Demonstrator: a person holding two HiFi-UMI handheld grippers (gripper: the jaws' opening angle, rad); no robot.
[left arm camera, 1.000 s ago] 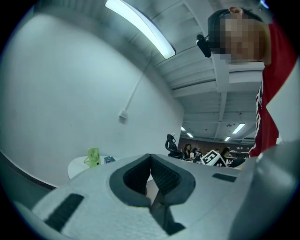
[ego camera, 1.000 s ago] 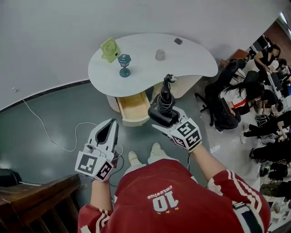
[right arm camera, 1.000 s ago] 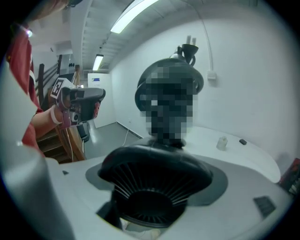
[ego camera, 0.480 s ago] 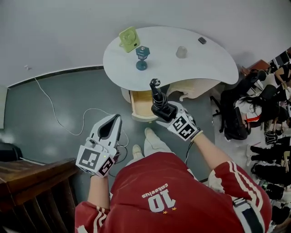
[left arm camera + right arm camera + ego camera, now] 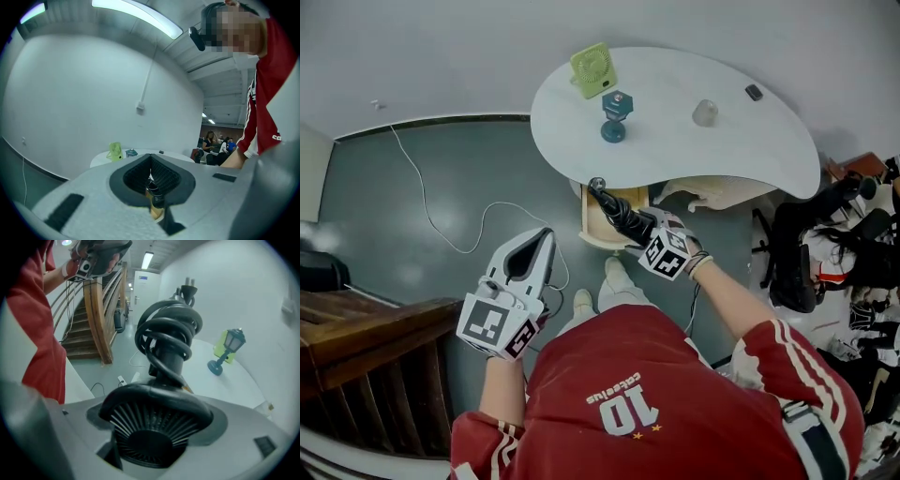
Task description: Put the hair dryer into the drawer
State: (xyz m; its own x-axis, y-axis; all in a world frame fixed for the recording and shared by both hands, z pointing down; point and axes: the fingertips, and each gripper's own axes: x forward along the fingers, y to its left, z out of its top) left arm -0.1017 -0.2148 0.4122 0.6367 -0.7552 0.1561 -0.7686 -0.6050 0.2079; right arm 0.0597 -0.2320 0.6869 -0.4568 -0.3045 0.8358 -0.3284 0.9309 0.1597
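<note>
Right claw point(image 5: 649, 239) is clamped on the fat black body of the hair dryer point(image 5: 619, 211). In its own view the ribbed intake grille sits wedged between the jaws, and the handle, wound with its cord point(image 5: 168, 331), sticks out ahead. Over the last second this claw has carried the dryer away from the person's body, where it stood nearly upright above the shoes, and out toward the open drawer point(image 5: 595, 225). The dryer now leans forward, with its plug point(image 5: 597, 185) at the drawer's far end, close under the edge of the white worktop point(image 5: 675, 141). The worktop has also slid right and closer in the head view, which suggests the person has stepped or turned toward it.

I judge the carry nearly done. The dryer seems to hang above the drawer's mouth, not yet resting in it, so lowering and letting go remain.

The right forearm reaches forward and a little left, wrist angled down, marker cube facing up. Left claw point(image 5: 534, 258) has stayed low at the person's left side. Its jaws are together at the tips, nothing is held between the pads, and it points roughly toward the drawer.
</note>
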